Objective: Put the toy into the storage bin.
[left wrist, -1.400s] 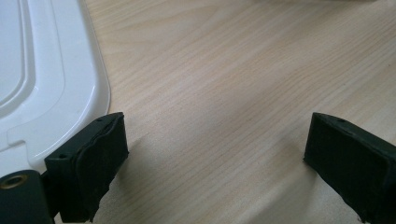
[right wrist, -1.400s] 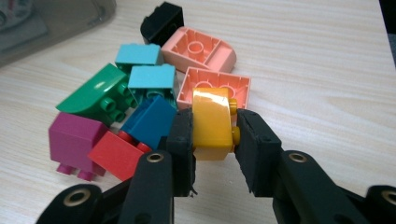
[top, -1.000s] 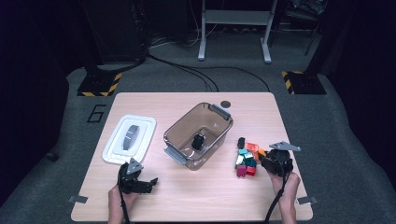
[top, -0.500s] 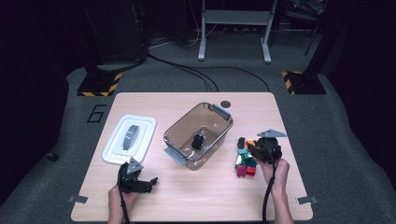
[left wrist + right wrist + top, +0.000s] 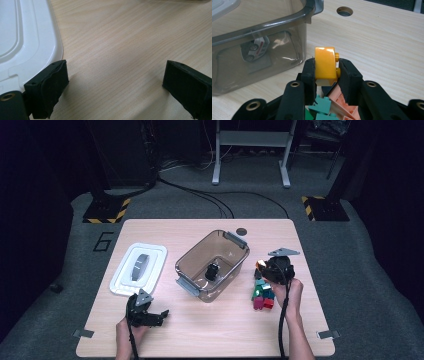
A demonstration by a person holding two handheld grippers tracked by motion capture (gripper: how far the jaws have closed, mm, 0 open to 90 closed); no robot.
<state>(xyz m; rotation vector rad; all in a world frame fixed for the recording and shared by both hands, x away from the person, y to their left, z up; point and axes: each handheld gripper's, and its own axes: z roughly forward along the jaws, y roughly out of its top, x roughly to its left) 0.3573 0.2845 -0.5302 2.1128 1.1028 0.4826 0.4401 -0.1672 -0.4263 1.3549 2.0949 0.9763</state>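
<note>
Right jaws clamped on an orange brick, stud side against one pad, brick lifted clear above the pile of loose bricks (teal, salmon, green) directly below. Right gripper sits over the same pile in the high view, right of the bin, hand behind it. Left jaws spread wide, nothing between them, only bare tabletop; one jaw is just beside the edge of the white lid. Left gripper low at the near left of the table, close to the lid. Further out: clear smoky plastic bin just left of the held brick, a small toy car inside on its floor. Bin stands mid-table, slanted. Beyond it a round hole in the tabletop near the far edge.
</note>
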